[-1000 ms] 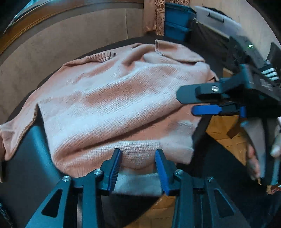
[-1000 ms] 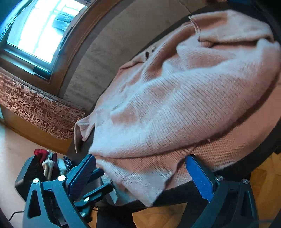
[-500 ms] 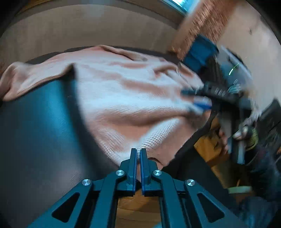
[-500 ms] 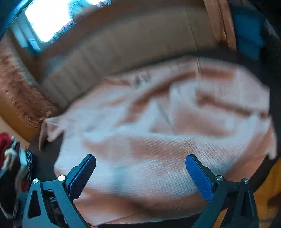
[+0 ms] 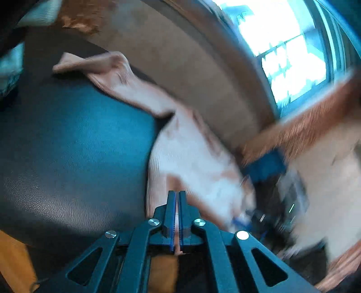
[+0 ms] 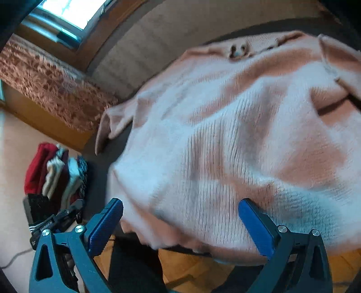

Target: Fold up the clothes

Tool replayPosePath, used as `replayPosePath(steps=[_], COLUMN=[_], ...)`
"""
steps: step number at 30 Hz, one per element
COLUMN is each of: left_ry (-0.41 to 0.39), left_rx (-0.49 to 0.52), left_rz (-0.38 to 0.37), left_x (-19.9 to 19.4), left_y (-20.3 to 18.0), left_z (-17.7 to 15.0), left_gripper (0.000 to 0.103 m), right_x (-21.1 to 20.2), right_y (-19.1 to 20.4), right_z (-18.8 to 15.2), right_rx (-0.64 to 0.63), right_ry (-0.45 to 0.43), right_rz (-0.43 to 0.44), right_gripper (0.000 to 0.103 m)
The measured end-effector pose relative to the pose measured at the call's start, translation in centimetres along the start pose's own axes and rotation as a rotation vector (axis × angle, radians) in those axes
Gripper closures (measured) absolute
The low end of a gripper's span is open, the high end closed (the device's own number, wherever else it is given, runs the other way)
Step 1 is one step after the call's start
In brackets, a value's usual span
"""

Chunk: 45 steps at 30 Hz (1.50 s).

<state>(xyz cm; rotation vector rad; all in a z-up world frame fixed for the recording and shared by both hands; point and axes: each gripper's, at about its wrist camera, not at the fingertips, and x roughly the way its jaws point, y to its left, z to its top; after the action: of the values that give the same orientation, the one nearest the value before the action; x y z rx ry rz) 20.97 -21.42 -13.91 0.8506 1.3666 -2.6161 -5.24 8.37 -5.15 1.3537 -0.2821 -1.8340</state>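
Pink knit filled much of the left wrist view: a sweater (image 5: 191, 162) lay across a dark leather-like surface (image 5: 67, 146), its body running from the lower middle of the frame toward the wall, with one sleeve (image 5: 108, 69) stretched out flat to the upper left. The left gripper (image 5: 177, 216) was clenched on the sweater, a thin strip of pink fabric showing between its blue pads. The picture was blurred, more so on the right, where a blue bin (image 5: 264, 166) stood under a rust-coloured patterned curtain (image 5: 311, 126) beside a bright window (image 5: 288, 49). Orange wooden floor (image 5: 13, 259) showed at the lower left corner.

In the right wrist view the same sweater (image 6: 237, 135) spread over most of the frame, ribbed and rumpled, its neckline (image 6: 239, 49) toward the beige wall at the top and its near hem hanging over the dark edge of the surface. The right gripper (image 6: 180, 223) stood released, its two blue pads wide apart, with the hem in front of them; neither pad pressed on the knit. At the left, near the floor, a stack of folded clothes (image 6: 56, 173) in red, white and dark colours sat on a dark box, below a patterned curtain (image 6: 49, 88) and a window (image 6: 72, 11). Wooden floor (image 6: 191, 266) showed beneath the hem.
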Motion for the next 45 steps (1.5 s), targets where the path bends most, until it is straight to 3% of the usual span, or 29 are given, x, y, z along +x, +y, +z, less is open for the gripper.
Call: replayPosePath(steps=[1, 3, 7, 9, 13, 16, 18, 20, 22, 25, 27, 29, 33, 34, 36, 38, 40, 45], left_ry=[-0.029, -0.051, 0.027, 0.071, 0.141, 0.18, 0.245, 0.232, 0.244, 0.232, 0.207, 0.169, 0.151, 0.123, 0.053, -0.012, -0.059, -0.031], left_rx=[-0.02, 0.014, 0.035, 0.108, 0.277, 0.398, 0.41, 0.42, 0.433, 0.422, 0.424, 0.451, 0.318, 0.274, 0.226, 0.229, 0.257, 0.37], left_rz=[-0.021, 0.028, 0.018, 0.046, 0.179, 0.363, 0.448, 0.413, 0.438, 0.475, 0.545, 0.672, 0.742, 0.744, 0.664, 0.605, 0.564, 0.492], left_x=[-0.5, 0.0, 4.8, 8.1, 15.1, 18.7, 20.3, 19.6, 18.8, 17.5, 16.6, 15.4, 12.8, 11.9, 10.4, 9.9, 10.5, 16.8], left_y=[0.1, -1.0, -3.3, -5.1, -7.6, -7.4, -6.1, -5.5, -5.4, -5.1, -5.2, -4.8, -2.2, -2.0, -2.6, -4.2, -6.0, -9.4], left_z=[0.4, 1.3, 2.5, 2.7, 2.7, 2.5, 1.8, 1.3, 0.9, 0.8, 1.1, 1.4, 3.3, 4.2, 5.8, 7.5, 9.1, 12.3], left_gripper=[0.098, 0.09, 0.08, 0.08, 0.08, 0.08, 0.082, 0.084, 0.093, 0.096, 0.096, 0.096, 0.093, 0.095, 0.095, 0.085, 0.084, 0.084], right_x=[-0.6, -1.8, -3.7, -3.9, -2.5, -0.5, 0.8, 0.9, 1.4, 2.1, 2.6, 3.0, 4.5, 5.1, 5.9, 6.3, 5.9, 2.3], right_y=[-0.3, -0.9, -1.7, -1.5, -1.9, -3.9, -5.2, -4.2, -3.1, -1.9, -1.2, -0.9, 0.6, 1.5, 3.0, 3.5, 3.4, 4.0], right_z=[0.4, 0.8, 2.3, 3.5, 5.8, 6.5, 6.0, 5.0, 4.2, 3.9, 4.3, 4.8, 5.8, 6.0, 6.1, 6.2, 6.8, 10.2], right_rx=[0.011, 0.032, 0.057, 0.056, 0.039, 0.058, 0.076, -0.008, -0.088, -0.15, -0.165, -0.156, -0.173, -0.211, -0.274, -0.296, -0.279, -0.27], right_ry=[-0.023, -0.066, -0.136, -0.166, -0.175, -0.126, -0.084, -0.093, -0.095, -0.086, -0.07, -0.053, 0.023, 0.049, 0.096, 0.152, 0.185, 0.049], right_rz=[0.004, 0.004, -0.045, -0.068, -0.143, -0.225, -0.236, -0.243, -0.272, -0.295, -0.261, -0.19, -0.05, -0.051, -0.06, -0.041, -0.015, 0.002], right_gripper=[0.0, 0.0, 0.0, 0.0, 0.0, 0.0, 0.0, 0.0, 0.0, 0.0, 0.0, 0.0, 0.0, 0.0, 0.0, 0.0, 0.0, 0.0])
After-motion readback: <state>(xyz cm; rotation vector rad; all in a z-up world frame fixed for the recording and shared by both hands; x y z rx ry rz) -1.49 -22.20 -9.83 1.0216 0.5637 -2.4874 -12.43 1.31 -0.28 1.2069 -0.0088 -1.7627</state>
